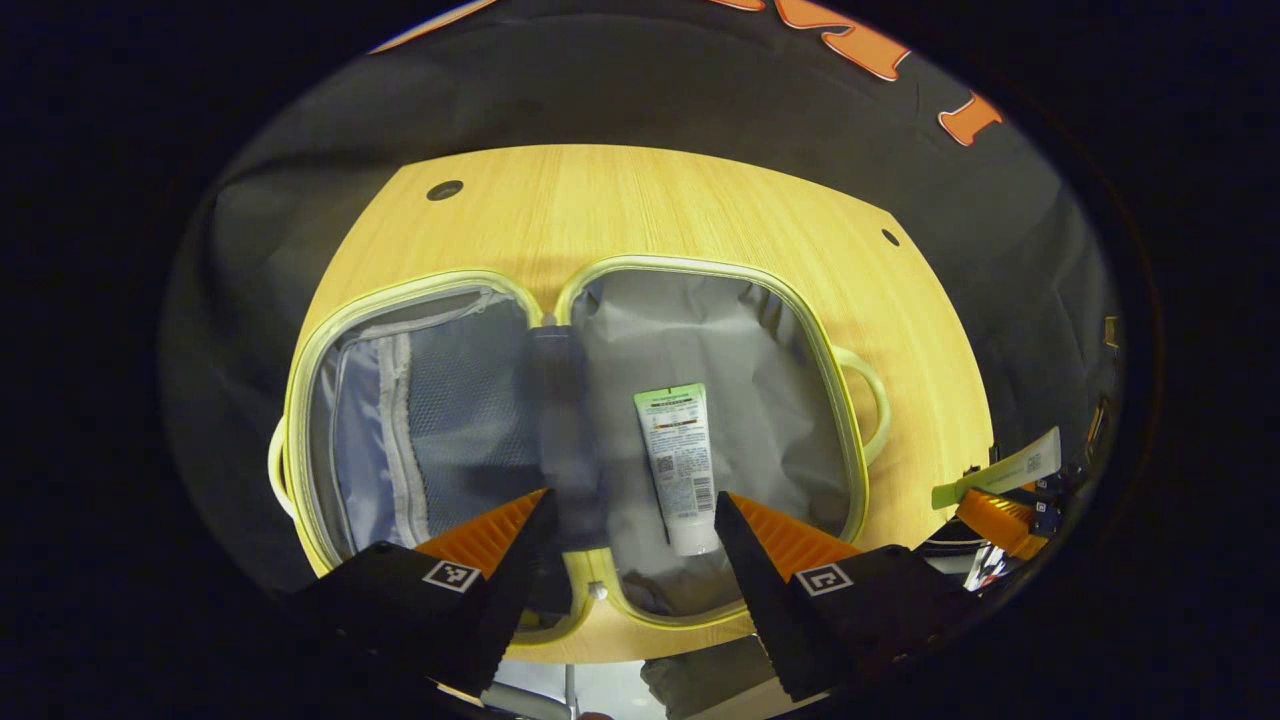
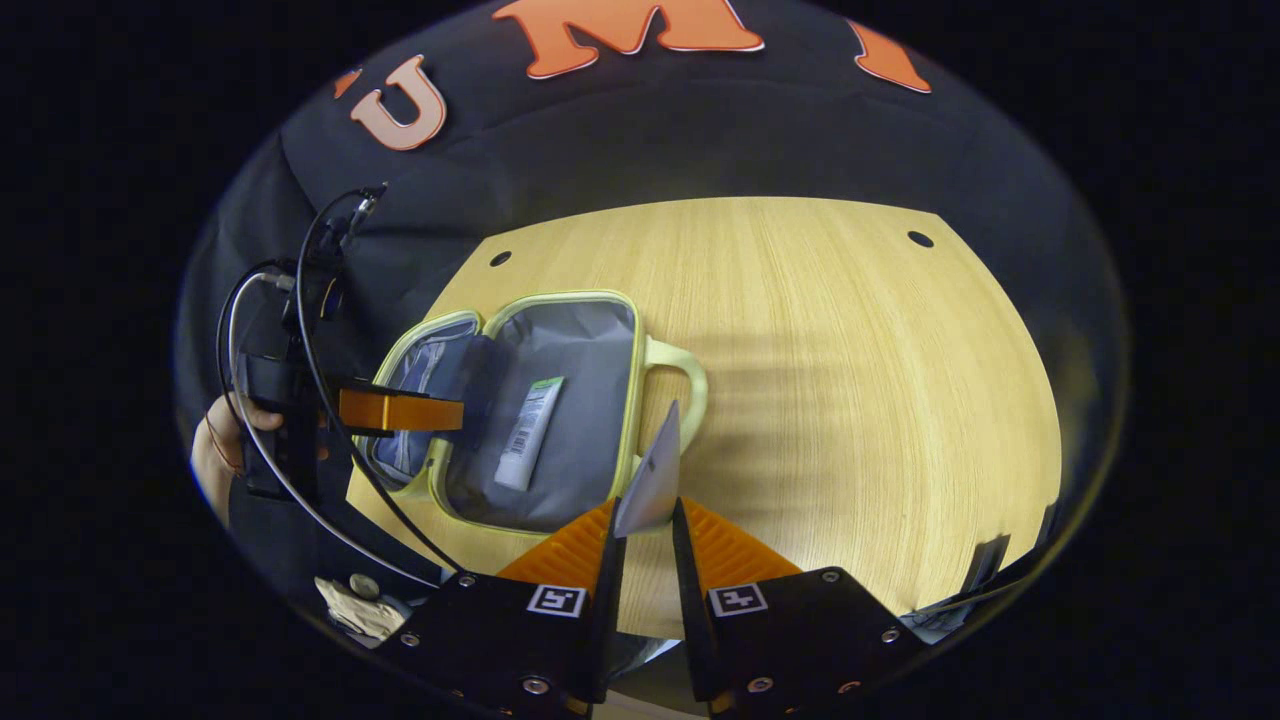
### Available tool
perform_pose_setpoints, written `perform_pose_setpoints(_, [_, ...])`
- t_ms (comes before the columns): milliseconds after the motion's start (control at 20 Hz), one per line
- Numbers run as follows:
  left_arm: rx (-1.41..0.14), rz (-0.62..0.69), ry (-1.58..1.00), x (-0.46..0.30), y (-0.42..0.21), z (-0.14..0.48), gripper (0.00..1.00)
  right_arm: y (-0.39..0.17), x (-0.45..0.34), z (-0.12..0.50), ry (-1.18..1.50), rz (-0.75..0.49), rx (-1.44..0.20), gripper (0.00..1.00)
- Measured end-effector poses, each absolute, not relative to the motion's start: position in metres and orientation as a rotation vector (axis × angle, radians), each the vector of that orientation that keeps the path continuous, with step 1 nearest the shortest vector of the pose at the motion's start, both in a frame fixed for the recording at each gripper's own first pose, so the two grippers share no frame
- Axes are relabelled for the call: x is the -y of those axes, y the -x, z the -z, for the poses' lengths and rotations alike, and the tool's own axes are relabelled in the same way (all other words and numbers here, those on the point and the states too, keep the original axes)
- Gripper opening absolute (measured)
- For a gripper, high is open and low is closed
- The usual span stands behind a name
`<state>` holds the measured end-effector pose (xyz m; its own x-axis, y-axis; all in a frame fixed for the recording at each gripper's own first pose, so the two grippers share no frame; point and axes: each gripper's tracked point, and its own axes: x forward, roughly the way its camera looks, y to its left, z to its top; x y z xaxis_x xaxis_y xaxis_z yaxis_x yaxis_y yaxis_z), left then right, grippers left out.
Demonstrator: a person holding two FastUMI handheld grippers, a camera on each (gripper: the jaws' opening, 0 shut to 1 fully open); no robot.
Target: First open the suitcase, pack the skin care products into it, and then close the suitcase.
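Nearest the lens, the right gripper (image 2: 645, 525) clamps a thin flat sachet (image 2: 652, 470) by its lower edge, keeping it upright for the drop. Left of it, the pale-green zip-around suitcase (image 2: 637, 400) lies splayed open with a white squeeze tube (image 2: 528, 433) already on its grey lining. Lower centre, the left gripper (image 1: 632, 525) hovers with fingers apart, possibly steadying nothing. Bare wooden tabletop (image 2: 850, 380) fills the right.

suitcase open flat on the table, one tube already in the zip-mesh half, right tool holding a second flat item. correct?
One error: the tube lies in the plain lined half, not the zip-mesh half, as the left gripper view shows. The rest holds: the suitcase is open flat on the table, and the right tool grips a second flat item.
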<state>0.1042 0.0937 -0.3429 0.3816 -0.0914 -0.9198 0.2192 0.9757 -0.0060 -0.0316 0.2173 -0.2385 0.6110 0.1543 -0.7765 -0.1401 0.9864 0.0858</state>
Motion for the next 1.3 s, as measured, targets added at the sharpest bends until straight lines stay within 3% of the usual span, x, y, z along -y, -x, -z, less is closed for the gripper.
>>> perform_pose_setpoints(50, [-1.156,0.190,-0.113,-0.099,-0.101,0.340,0.98,0.028,-0.224,0.237,-0.010,-0.185,-0.897,0.36])
perform_pose_setpoints(100, [-1.149,0.177,-0.101,-0.107,-0.097,0.338,0.98,0.024,-0.230,0.236,-0.001,-0.203,-0.896,0.31])
perform_pose_setpoints(500, [-1.039,0.121,-0.105,-0.164,-0.076,0.304,0.98,0.003,-0.296,0.260,0.048,-0.351,-0.975,0.31])
perform_pose_setpoints(1000, [-1.040,0.026,-0.100,-0.231,-0.025,0.301,0.98,-0.011,-0.329,0.306,0.011,-0.358,-1.093,0.31])
perform_pose_setpoints(1100, [-1.046,0.008,-0.073,-0.239,-0.019,0.302,0.98,-0.014,-0.331,0.307,0.005,-0.358,-1.086,0.36])
perform_pose_setpoints(1250, [-1.044,-0.017,-0.052,-0.252,-0.017,0.305,0.98,-0.020,-0.332,0.304,0.005,-0.343,-1.067,0.69])
perform_pose_setpoints(1300, [-1.041,-0.023,-0.048,-0.256,-0.018,0.305,0.98,-0.019,-0.332,0.303,0.007,-0.338,-1.065,0.69])
